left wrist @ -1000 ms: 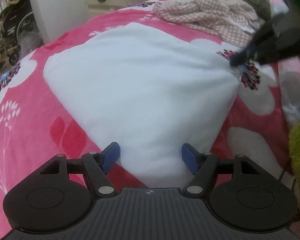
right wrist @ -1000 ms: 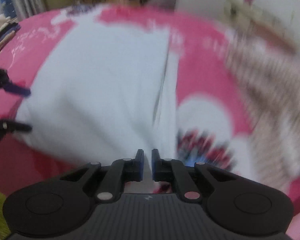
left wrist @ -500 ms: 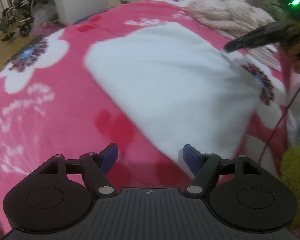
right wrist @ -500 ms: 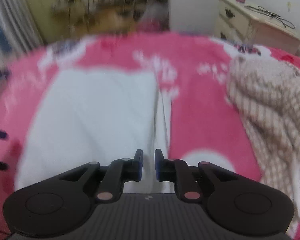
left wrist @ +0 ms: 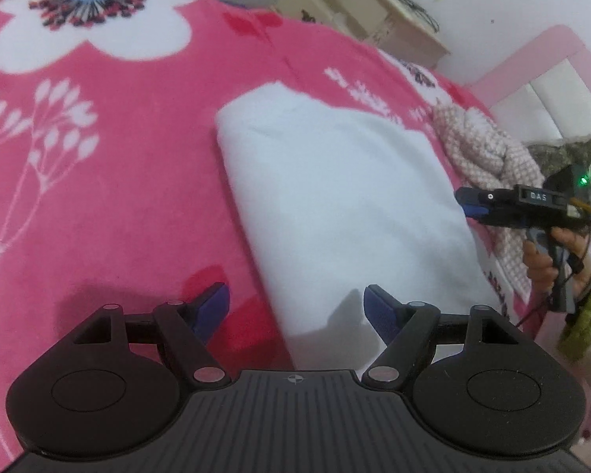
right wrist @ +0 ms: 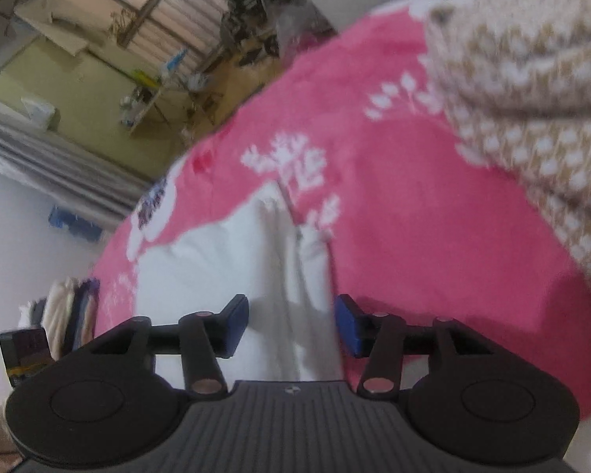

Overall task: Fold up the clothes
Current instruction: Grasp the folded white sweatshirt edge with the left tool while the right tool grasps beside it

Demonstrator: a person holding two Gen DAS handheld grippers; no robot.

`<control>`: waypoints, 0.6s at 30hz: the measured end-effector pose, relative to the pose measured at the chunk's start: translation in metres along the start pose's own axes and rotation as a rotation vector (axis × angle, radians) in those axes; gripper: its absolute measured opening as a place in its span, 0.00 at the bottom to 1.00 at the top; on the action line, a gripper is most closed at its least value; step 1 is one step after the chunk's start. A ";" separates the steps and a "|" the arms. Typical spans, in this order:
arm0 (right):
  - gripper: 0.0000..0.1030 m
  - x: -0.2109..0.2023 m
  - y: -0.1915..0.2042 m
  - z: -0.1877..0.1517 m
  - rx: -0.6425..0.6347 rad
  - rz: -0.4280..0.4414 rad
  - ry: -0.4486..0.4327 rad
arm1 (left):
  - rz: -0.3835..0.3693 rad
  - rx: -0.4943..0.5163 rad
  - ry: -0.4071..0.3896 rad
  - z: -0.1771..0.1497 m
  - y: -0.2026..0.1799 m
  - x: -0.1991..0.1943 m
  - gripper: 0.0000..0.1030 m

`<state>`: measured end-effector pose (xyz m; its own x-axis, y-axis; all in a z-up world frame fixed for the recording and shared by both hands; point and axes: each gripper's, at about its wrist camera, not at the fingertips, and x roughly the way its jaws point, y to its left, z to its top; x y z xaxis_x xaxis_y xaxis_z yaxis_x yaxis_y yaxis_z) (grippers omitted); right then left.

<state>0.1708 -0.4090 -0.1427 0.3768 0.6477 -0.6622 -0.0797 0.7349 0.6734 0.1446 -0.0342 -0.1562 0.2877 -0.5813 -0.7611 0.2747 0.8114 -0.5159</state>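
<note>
A folded white garment (left wrist: pixel 335 197) lies flat on the pink flowered bedspread (left wrist: pixel 98 157). My left gripper (left wrist: pixel 295 309) is open above the garment's near corner, with nothing between its blue pads. The right gripper (left wrist: pixel 469 203) shows in the left wrist view at the garment's right edge, held by a hand (left wrist: pixel 547 260). From the right wrist camera, the right gripper (right wrist: pixel 291 325) is open over the white garment (right wrist: pixel 224 268), its pads on either side of a fold ridge and not closed on it.
A beige patterned cloth (left wrist: pixel 480 149) is heaped beside the garment, also seen large as the beige cloth (right wrist: pixel 532 98). A dark green knit (left wrist: pixel 559 157) lies behind it. A cream nightstand (left wrist: pixel 358 8) and a pink headboard (left wrist: pixel 532 59) border the bed. A stack of folded clothes (right wrist: pixel 67 315) sits at far left.
The right gripper, shut on the garment's edge earlier, has opened and let it go. Both cameras have swung, and the left gripper now sits by the garment's corner.
</note>
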 end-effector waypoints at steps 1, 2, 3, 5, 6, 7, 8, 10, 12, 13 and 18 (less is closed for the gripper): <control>0.55 0.005 -0.003 0.000 0.004 0.009 0.016 | -0.005 -0.001 0.006 0.002 0.002 0.003 0.73; 0.57 0.010 -0.006 0.001 0.008 0.023 0.029 | -0.010 -0.003 0.012 0.004 0.004 0.006 0.73; 0.59 0.015 -0.007 0.003 0.014 0.052 0.035 | -0.016 -0.004 0.018 0.006 0.005 0.009 0.73; 0.64 0.026 -0.008 0.008 0.025 0.107 0.048 | -0.031 -0.010 0.022 0.013 0.007 0.013 0.74; 0.65 0.032 -0.007 0.012 0.023 0.125 0.055 | -0.040 -0.011 0.023 0.016 0.008 0.016 0.74; 0.65 0.038 -0.005 0.016 0.020 0.141 0.060 | -0.042 -0.007 0.018 0.020 0.008 0.019 0.74; 0.65 0.043 -0.003 0.022 0.013 0.152 0.060 | -0.040 -0.004 0.014 0.023 0.008 0.021 0.74; 0.65 0.053 0.001 0.032 0.011 0.176 0.057 | -0.045 -0.007 0.005 0.028 0.008 0.026 0.74; 0.66 0.061 0.003 0.039 0.015 0.200 0.053 | -0.052 -0.011 -0.009 0.035 0.008 0.030 0.74; 0.66 0.062 0.003 0.039 0.007 0.205 0.059 | -0.054 -0.013 -0.014 0.038 0.008 0.033 0.74; 0.66 0.065 0.005 0.039 -0.032 0.231 0.089 | -0.068 -0.007 -0.031 0.046 0.007 0.040 0.74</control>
<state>0.2306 -0.3714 -0.1698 0.2627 0.8131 -0.5194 -0.1844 0.5707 0.8002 0.2001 -0.0544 -0.1720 0.2971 -0.6364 -0.7118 0.2881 0.7705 -0.5687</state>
